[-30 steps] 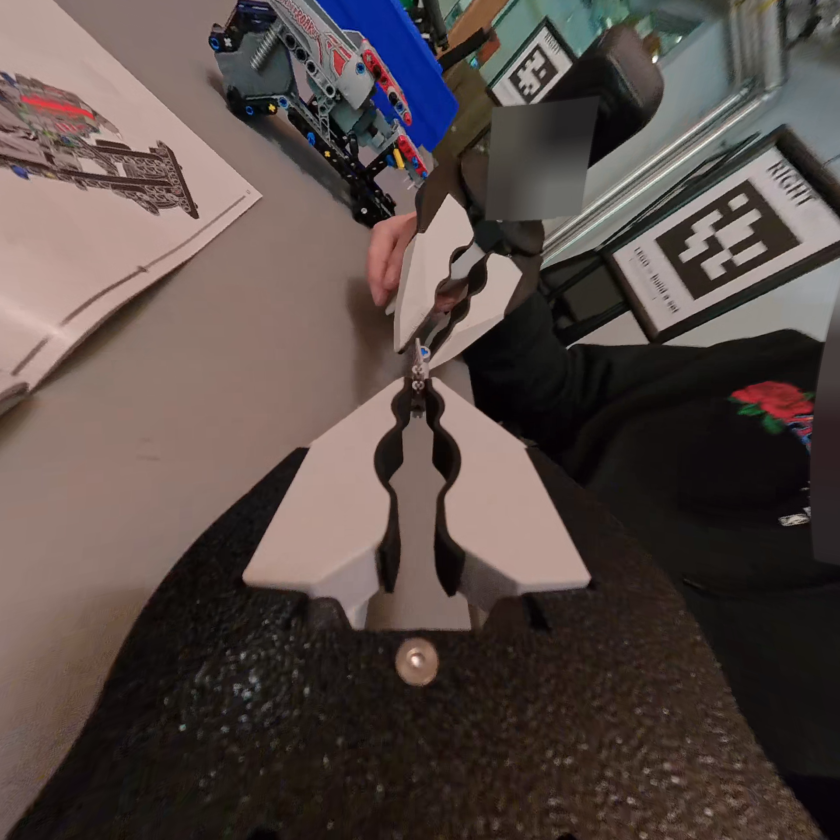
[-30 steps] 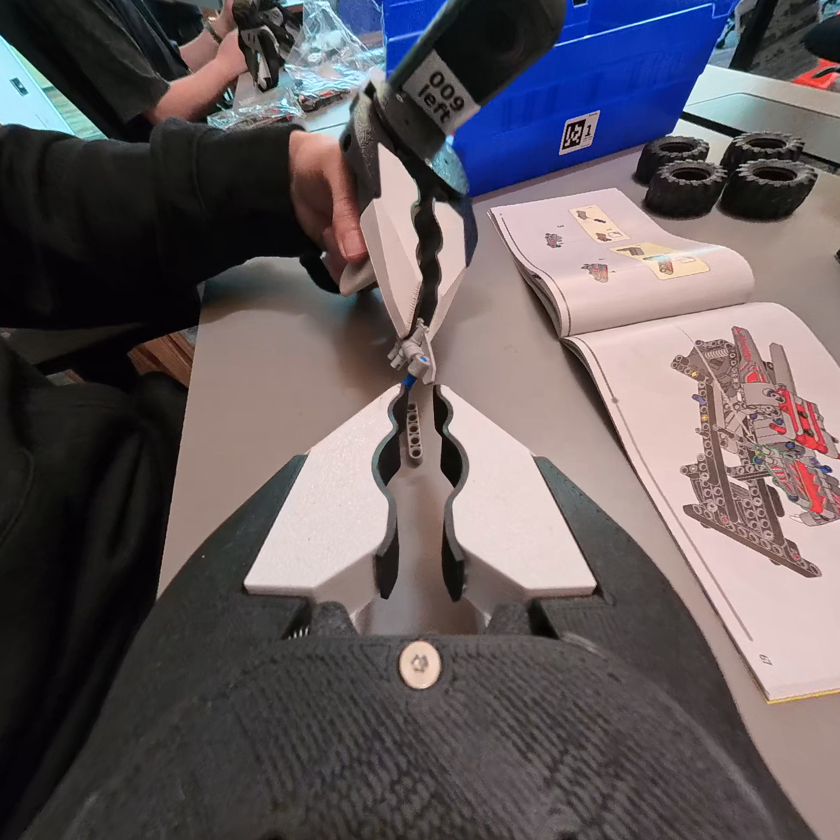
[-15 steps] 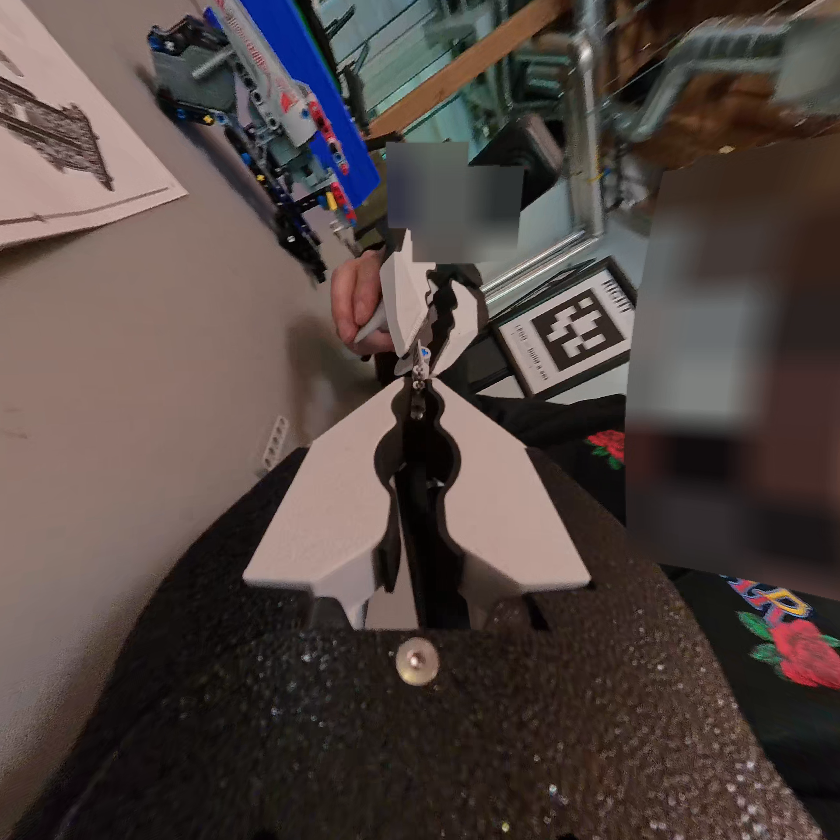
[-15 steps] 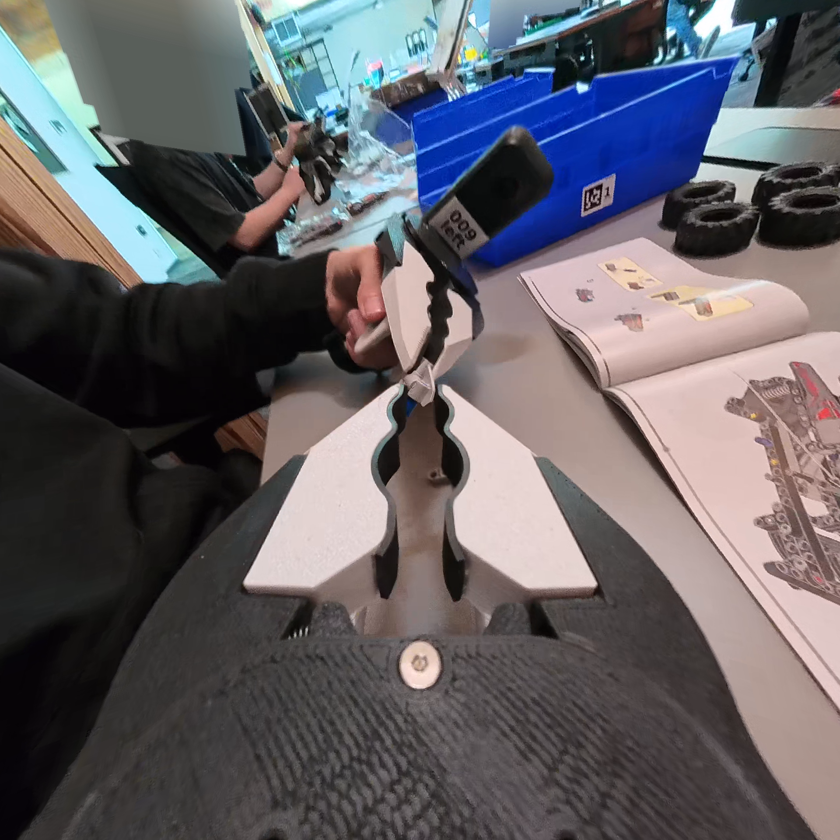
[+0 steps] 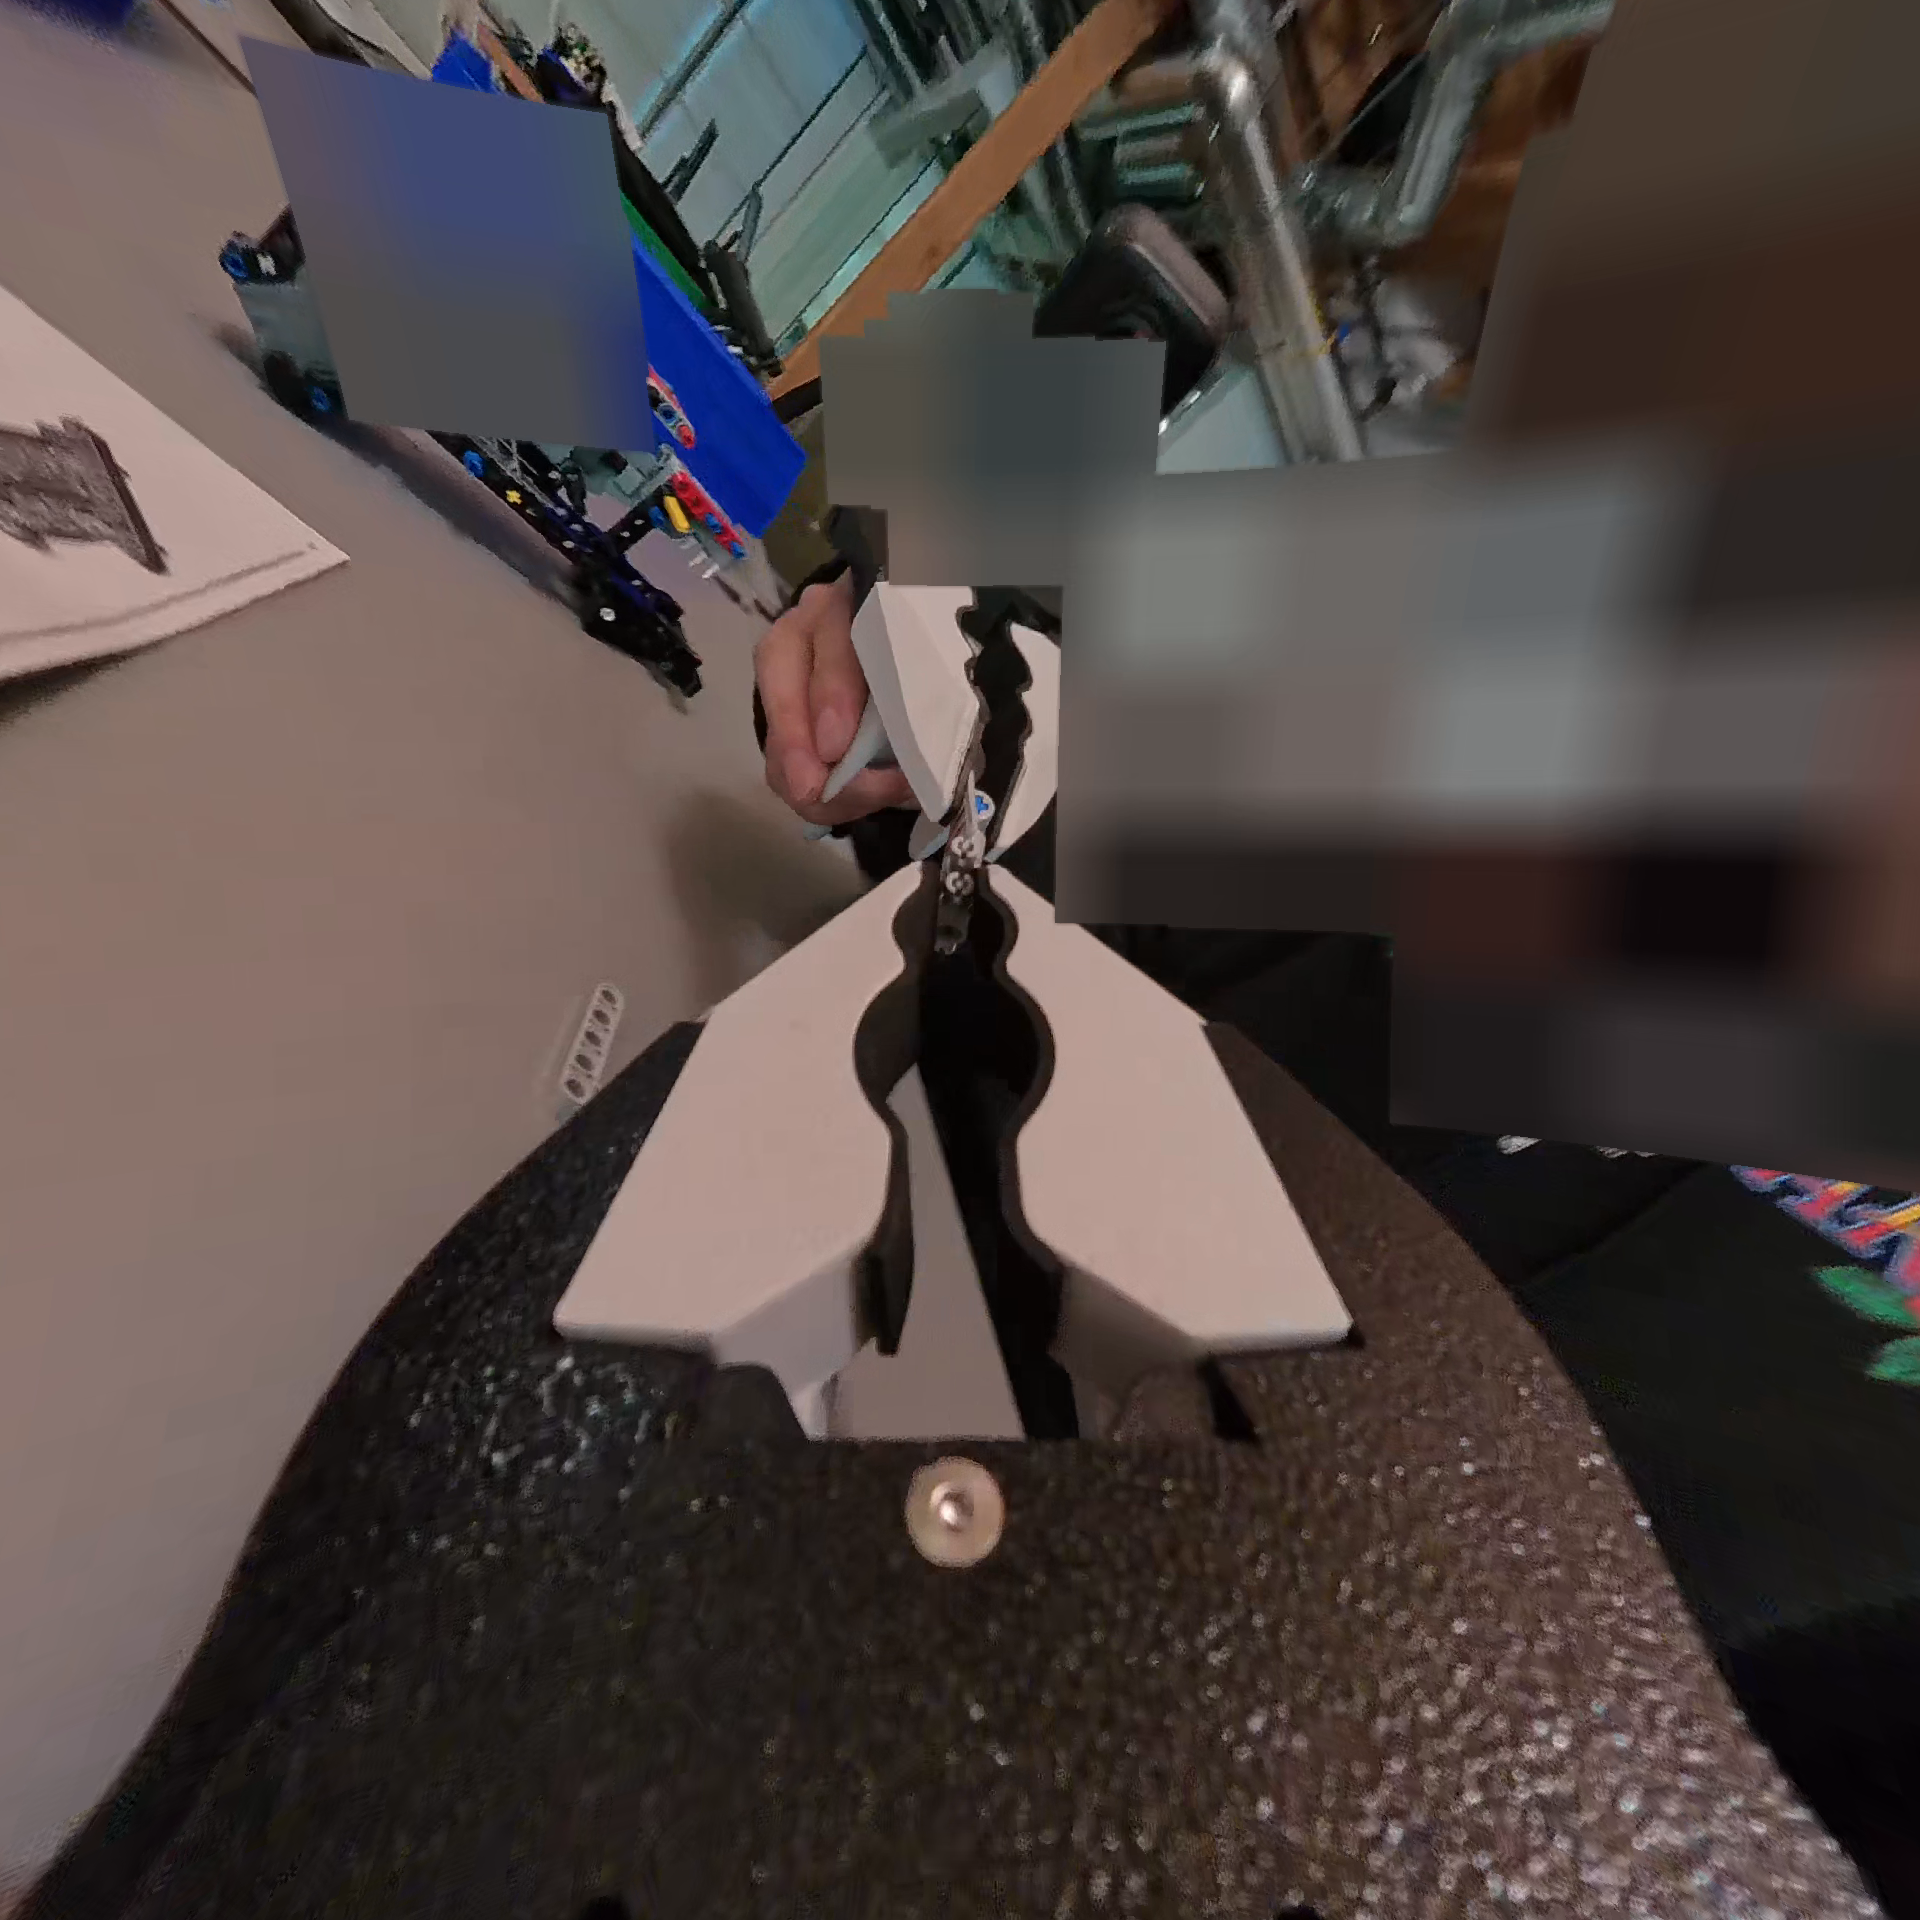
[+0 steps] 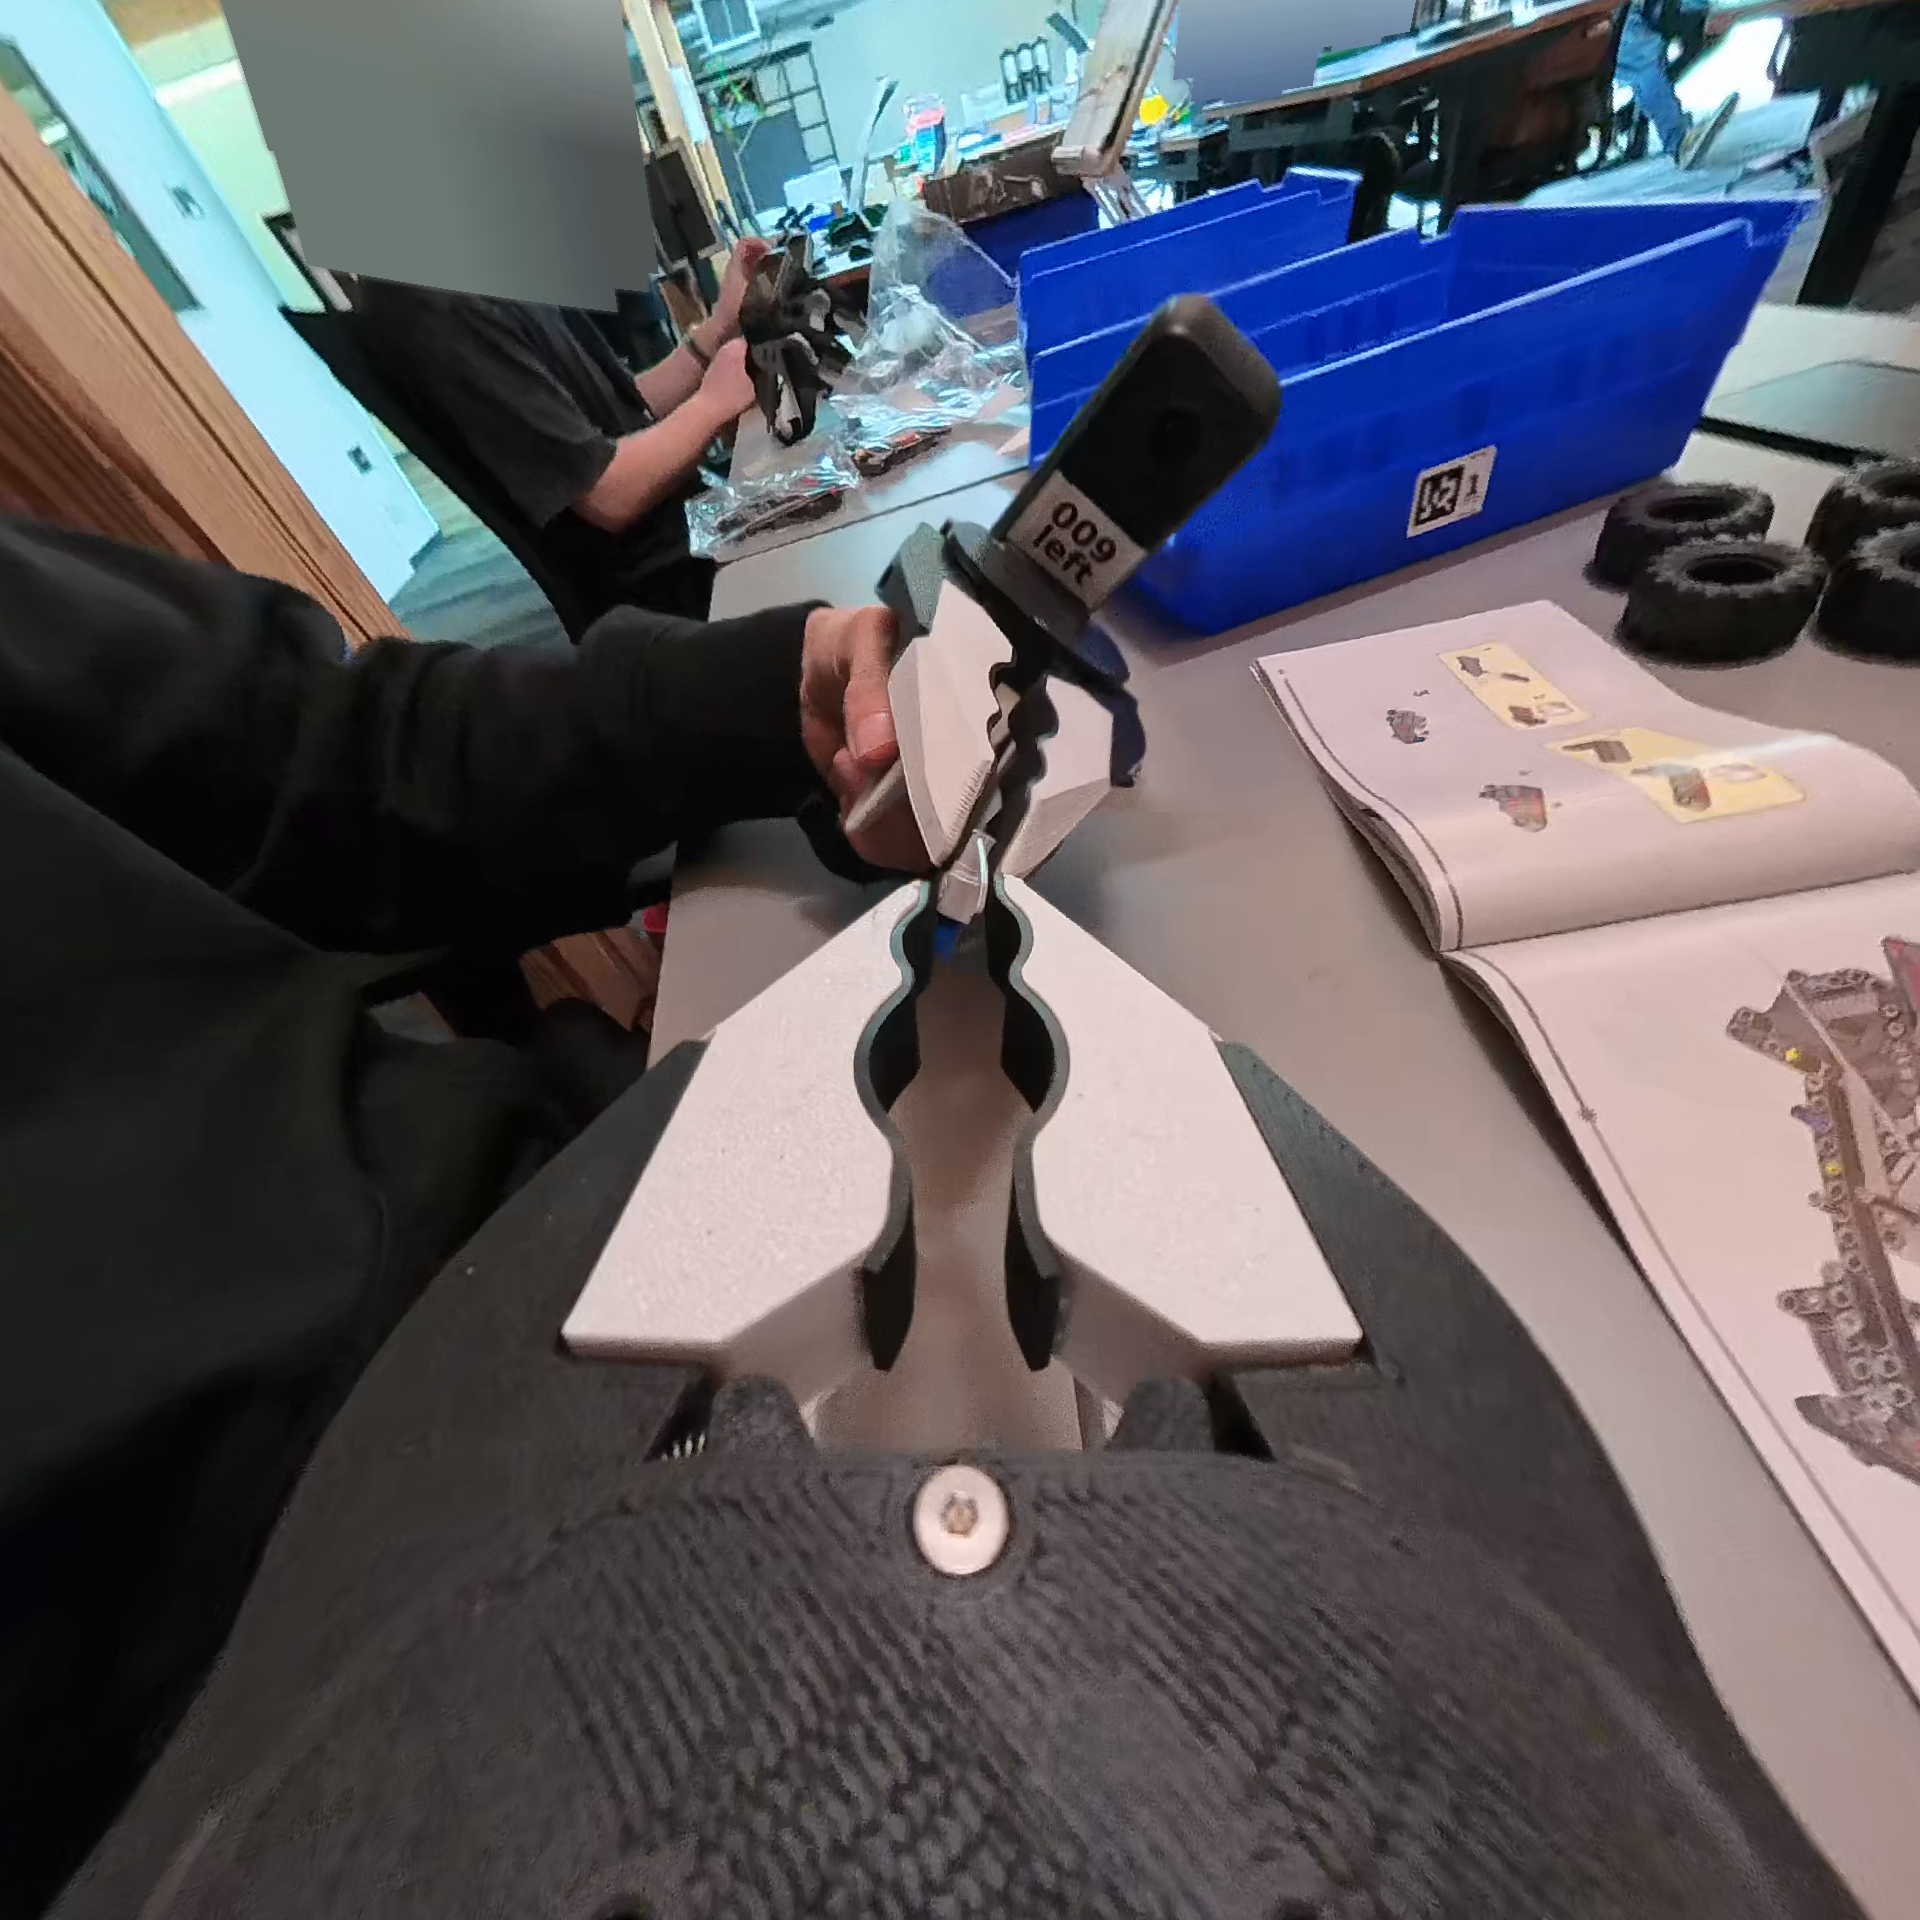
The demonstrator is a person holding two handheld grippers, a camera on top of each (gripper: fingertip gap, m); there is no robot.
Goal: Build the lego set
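Observation:
My left gripper (image 5: 957, 886) is shut on a small grey Lego connector (image 5: 960, 871), held in the air above the grey table. My right gripper (image 6: 957, 896) is shut on a blue pin (image 6: 944, 939). The two grippers meet tip to tip, and the pin end touches the grey connector (image 6: 968, 885). The left gripper (image 6: 982, 821) shows across in the right wrist view, and the right gripper (image 5: 977, 808) shows across in the left wrist view. A partly built grey, black and red model (image 5: 623, 540) stands on the table at the back left, half hidden by a blur patch.
A loose light grey beam (image 5: 592, 1044) lies on the table left of my left gripper. An open instruction booklet (image 6: 1662, 831) lies at the right. A blue bin (image 6: 1455, 364) and black tyres (image 6: 1714, 603) stand behind it. Another person (image 6: 520, 436) sits at the far table. Only a small space, under 4 cm, lies between the two pairs of fingers.
Both grippers have tilted up and lifted off the table while staying tip to tip. The grey beam seen under the right gripper has left that view.

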